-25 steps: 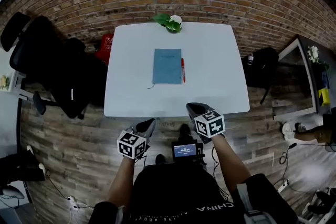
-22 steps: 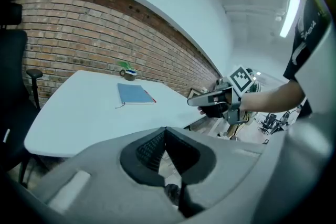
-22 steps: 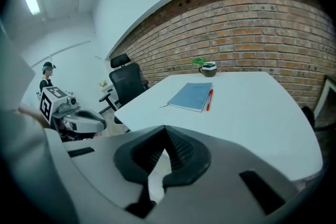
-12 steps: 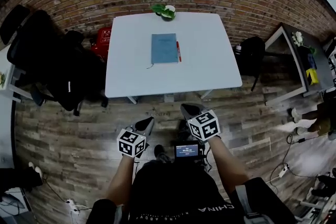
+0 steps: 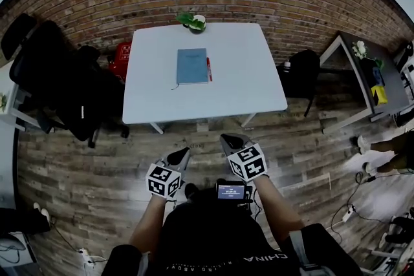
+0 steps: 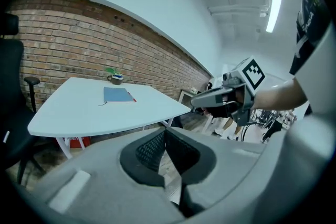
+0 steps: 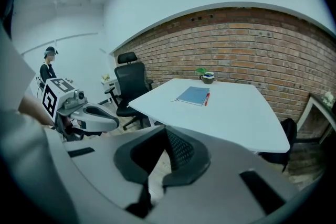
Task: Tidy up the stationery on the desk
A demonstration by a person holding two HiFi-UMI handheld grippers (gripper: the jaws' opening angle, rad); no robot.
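As I held left gripper (image 5: 183, 153) and right gripper (image 5: 226, 139) clenched, empty | notebook (image 5: 192, 66), pen (image 5: 209, 69) lay well beyond my fingertips

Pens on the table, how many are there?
1. A red pen lies on the white table, along the right edge of the blue notebook. Another could be hidden under the notebook.

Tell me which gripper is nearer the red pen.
Right. The right gripper is off the white table's near edge, right of the slim red pen; left gripper is further back, to its left.
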